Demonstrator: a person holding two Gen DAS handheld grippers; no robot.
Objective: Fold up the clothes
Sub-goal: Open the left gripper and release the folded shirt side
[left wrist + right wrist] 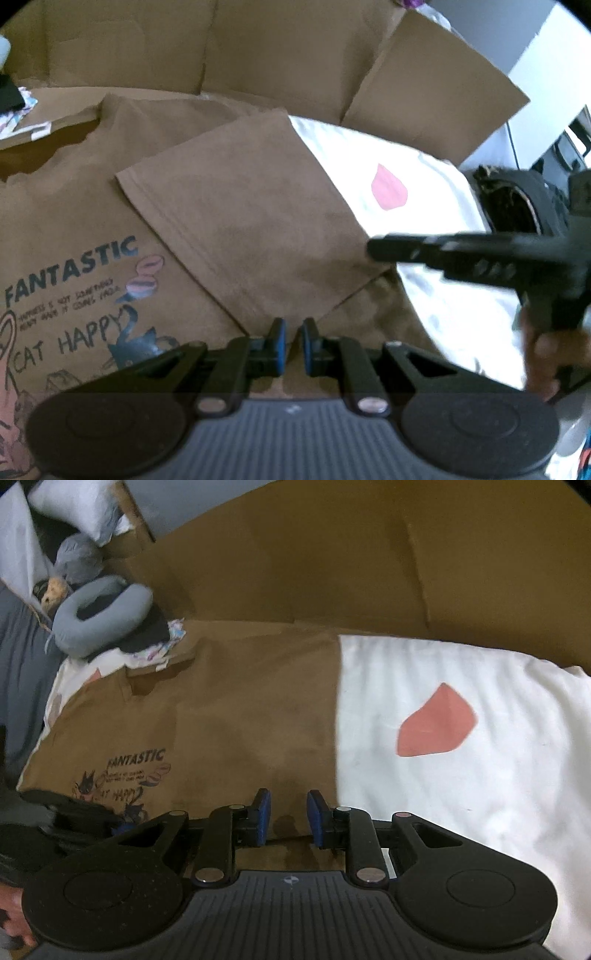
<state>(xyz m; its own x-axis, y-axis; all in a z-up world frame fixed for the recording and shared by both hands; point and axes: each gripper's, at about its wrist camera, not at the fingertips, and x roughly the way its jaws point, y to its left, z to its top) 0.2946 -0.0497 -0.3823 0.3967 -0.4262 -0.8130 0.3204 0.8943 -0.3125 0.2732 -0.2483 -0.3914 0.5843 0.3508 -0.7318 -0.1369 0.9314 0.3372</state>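
Blue-padded tips of our left tongs [293,345] sit nearest in the left wrist view, parted by a narrow gap with nothing between them, hovering over the near hem of the brown T-shirt [110,221]. Our right tongs [289,818] stand a little wider apart, also holding nothing, just above the shirt's right side near its edge. The shirt lies print-up on a white sheet with a pink patch [461,738], which seems to cover a bed, with cardboard panels [258,48] standing along the far side. Its right part, sleeve hem [173,236] showing, already lies folded across the body, the flap reaching toward the "FANTASTIC" print [74,269]. From this we judge one side fold is in place; whether the left side comes next or the flap wants adjusting, we cannot tell. To fold well, we would pinch only the layers meant to move, grip both ends of an edge at matching points, lift low, and lay the fabric flat so the crease runs straight and parallel to the shirt's side. A grey neck pillow [99,616] lies far left, well apart.
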